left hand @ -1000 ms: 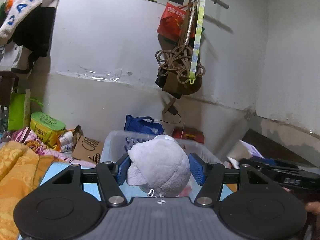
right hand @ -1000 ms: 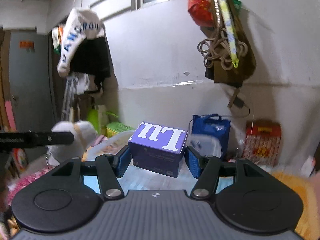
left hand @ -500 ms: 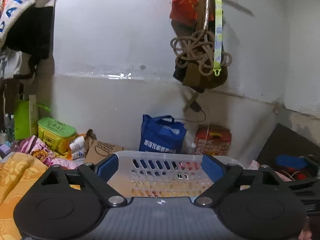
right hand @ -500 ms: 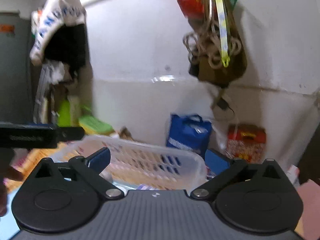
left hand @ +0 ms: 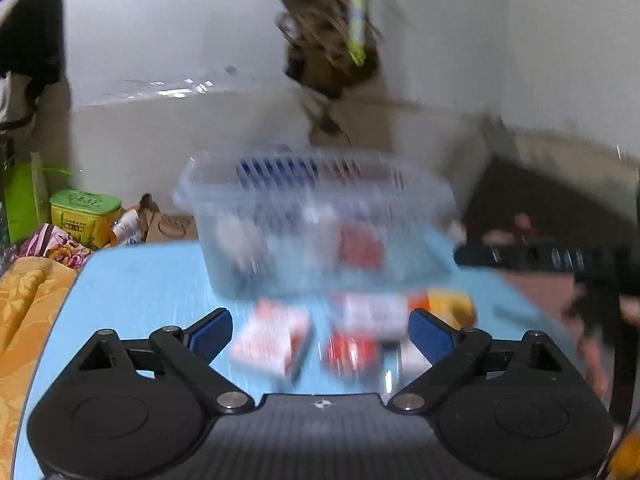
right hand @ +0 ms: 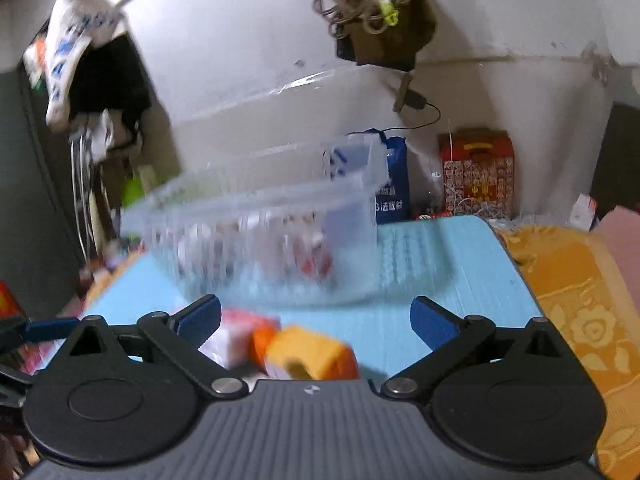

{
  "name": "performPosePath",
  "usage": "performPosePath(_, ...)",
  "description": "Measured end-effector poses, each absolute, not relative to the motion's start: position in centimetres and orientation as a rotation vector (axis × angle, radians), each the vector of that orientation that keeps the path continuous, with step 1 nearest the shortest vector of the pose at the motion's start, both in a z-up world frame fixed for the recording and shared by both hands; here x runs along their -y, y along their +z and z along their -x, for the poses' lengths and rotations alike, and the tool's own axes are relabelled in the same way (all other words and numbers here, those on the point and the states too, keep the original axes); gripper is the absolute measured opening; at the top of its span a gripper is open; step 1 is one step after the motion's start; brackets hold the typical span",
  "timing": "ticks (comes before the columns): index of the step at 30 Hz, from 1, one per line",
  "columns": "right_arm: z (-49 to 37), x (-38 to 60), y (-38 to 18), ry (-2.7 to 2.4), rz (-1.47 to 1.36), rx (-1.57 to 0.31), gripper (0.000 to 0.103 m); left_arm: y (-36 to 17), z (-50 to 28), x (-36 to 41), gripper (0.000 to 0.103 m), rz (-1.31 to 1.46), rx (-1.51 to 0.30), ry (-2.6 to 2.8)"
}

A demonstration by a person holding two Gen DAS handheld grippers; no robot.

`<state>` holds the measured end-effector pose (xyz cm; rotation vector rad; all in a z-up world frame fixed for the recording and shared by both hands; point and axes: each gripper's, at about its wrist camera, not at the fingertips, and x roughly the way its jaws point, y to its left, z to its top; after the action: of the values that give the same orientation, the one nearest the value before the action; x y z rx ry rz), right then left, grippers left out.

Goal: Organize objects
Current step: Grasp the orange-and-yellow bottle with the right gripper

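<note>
A clear plastic basket [left hand: 312,236] with several items inside stands on the light blue table [left hand: 136,292]; it also shows in the right wrist view [right hand: 260,240]. My left gripper [left hand: 320,332] is open and empty above blurred red-and-white boxes [left hand: 276,344]. My right gripper [right hand: 316,320] is open and empty above an orange box [right hand: 312,354] and a white box [right hand: 228,340]. The views are motion-blurred.
An orange patterned cloth [right hand: 580,300] lies right of the table, and also left of it in the left wrist view [left hand: 24,312]. A blue bag [right hand: 392,188] and a red box [right hand: 476,172] stand by the wall. A green tin [left hand: 84,212] sits at the left.
One second ago the left gripper held a grey plush and the right a purple box. Both opened and are empty, and both have dropped lower toward the loose boxes on the table.
</note>
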<state>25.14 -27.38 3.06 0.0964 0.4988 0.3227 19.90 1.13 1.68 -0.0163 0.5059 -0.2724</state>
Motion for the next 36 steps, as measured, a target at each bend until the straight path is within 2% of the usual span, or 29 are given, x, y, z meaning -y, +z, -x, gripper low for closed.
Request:
performPosePath(7, -24.8, 27.4, 2.0, 0.354, -0.04, -0.503, 0.103, -0.1, -18.8, 0.7, 0.096, -0.099, -0.549, -0.312)
performPosePath(15, -27.0, 25.3, -0.3, 0.372, 0.038, -0.484, 0.097, -2.3, -19.8, 0.5, 0.095, -0.107, -0.612, -0.313)
performPosePath(18, -27.5, 24.9, -0.9, 0.409, 0.044, -0.517, 0.089, -2.4, -19.7, 0.2, 0.095, -0.103, -0.604, -0.327)
performPosePath(20, -27.7, 24.4, -1.3, 0.415, 0.076, -0.529, 0.077, -2.6, -19.6, 0.2, 0.095, -0.109, -0.596, -0.336)
performPosePath(25, -27.8, 24.9, -1.5, 0.414, 0.038, -0.544, 0.069, -3.4, -19.7, 0.3, 0.095, -0.105, -0.575, -0.364)
performPosePath(28, -27.8, 25.1, -1.5, 0.418, 0.029, -0.544, 0.069, -3.9, -19.6, 0.7, 0.094, -0.114, -0.567, -0.38)
performPosePath(30, -27.7, 25.1, -1.5, 0.422, 0.04, -0.542, 0.069, -4.1, -19.6, 1.1, 0.085, -0.13, -0.568, -0.381)
performPosePath(32, -27.5, 25.3, -1.4, 0.423, 0.046, -0.537, 0.069, -4.3, -19.5, 1.4, 0.052, -0.145, -0.574, -0.382)
performPosePath(36, -27.1, 26.3, -1.0, 0.42, 0.021, -0.523, 0.069, -4.0, -19.4, 1.3, 0.046, -0.153, -0.549, -0.366)
